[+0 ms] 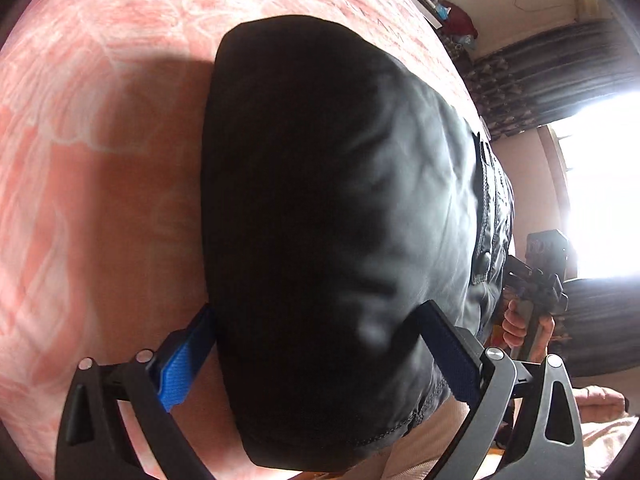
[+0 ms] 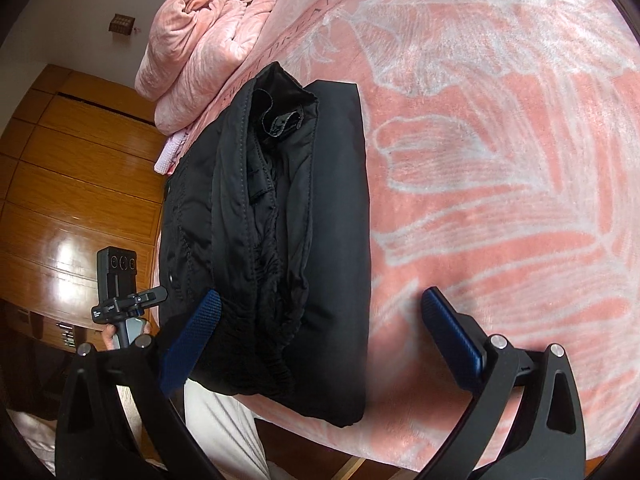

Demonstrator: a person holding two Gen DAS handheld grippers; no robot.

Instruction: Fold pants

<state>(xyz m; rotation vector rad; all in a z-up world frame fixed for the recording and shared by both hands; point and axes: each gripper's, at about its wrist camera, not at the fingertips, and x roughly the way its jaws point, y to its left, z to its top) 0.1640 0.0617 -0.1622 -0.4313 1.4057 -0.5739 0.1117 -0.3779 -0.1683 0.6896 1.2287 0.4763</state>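
Note:
The black pants [image 1: 320,208] lie folded into a thick bundle on the pink bed cover [image 1: 92,160]. In the right wrist view the pants [image 2: 280,220] show stacked layers with the waistband on top. My left gripper [image 1: 320,344] is open, its blue-padded fingers [image 1: 184,364] spread on either side of the bundle's near end. My right gripper [image 2: 320,340] is open too, one finger [image 2: 192,344] against the bundle's left side and the other over the bare cover. Neither grips the cloth. Each view shows the other gripper [image 1: 536,280] [image 2: 124,288] beside the bundle.
A rolled pink quilt [image 2: 208,40] lies on the bed beyond the pants. A wooden wardrobe [image 2: 80,184] stands at the left. In the left wrist view there are a bright window [image 1: 600,184], dark curtains [image 1: 552,80] and clutter at the bed's far edge.

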